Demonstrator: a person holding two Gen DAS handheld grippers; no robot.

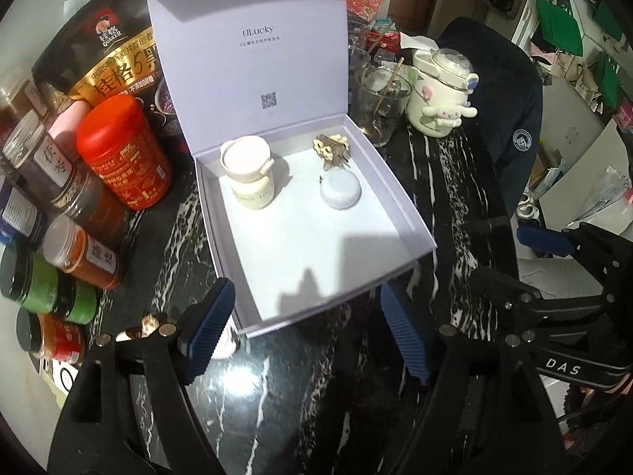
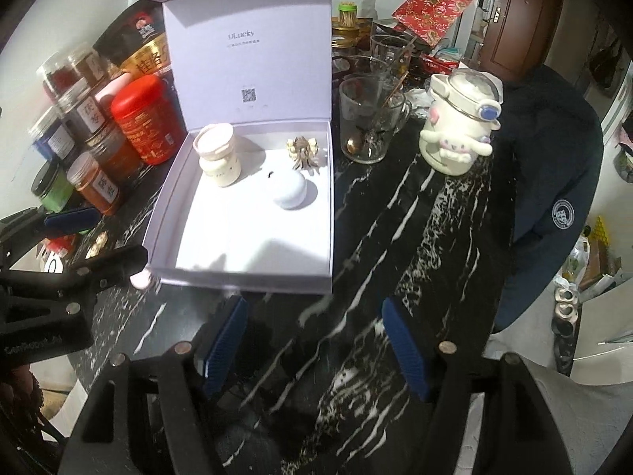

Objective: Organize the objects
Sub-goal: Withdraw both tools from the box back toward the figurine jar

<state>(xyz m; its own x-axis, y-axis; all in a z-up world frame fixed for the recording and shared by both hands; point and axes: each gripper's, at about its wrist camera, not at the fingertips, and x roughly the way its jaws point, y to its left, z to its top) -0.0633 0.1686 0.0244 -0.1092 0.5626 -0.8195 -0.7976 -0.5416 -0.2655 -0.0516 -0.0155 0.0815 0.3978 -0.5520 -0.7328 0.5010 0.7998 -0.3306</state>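
Note:
An open pale lilac gift box [image 1: 316, 253] [image 2: 253, 253] with its lid upright sits on the black marble table. Inside it are a cream jar [image 1: 249, 174] [image 2: 217, 154], a pale blue round case [image 1: 341, 190] [image 2: 289, 192] and a small beaded hair clip [image 1: 331, 150] [image 2: 302, 152]. My left gripper [image 1: 308, 332] is open and empty just before the box's front edge. My right gripper [image 2: 316, 344] is open and empty over the bare table, to the right of the box front. A small pink object [image 1: 225, 346] [image 2: 141, 279] lies by the box's front left corner.
Spice jars [image 1: 79, 253] and a red tin [image 1: 122, 154] [image 2: 148, 118] crowd the left. Glass cups [image 1: 378, 107] [image 2: 368, 118] and a white cartoon mug [image 1: 439, 95] [image 2: 459, 126] stand right of the box. A dark jacket [image 1: 510, 118] hangs over a chair at the table's right edge.

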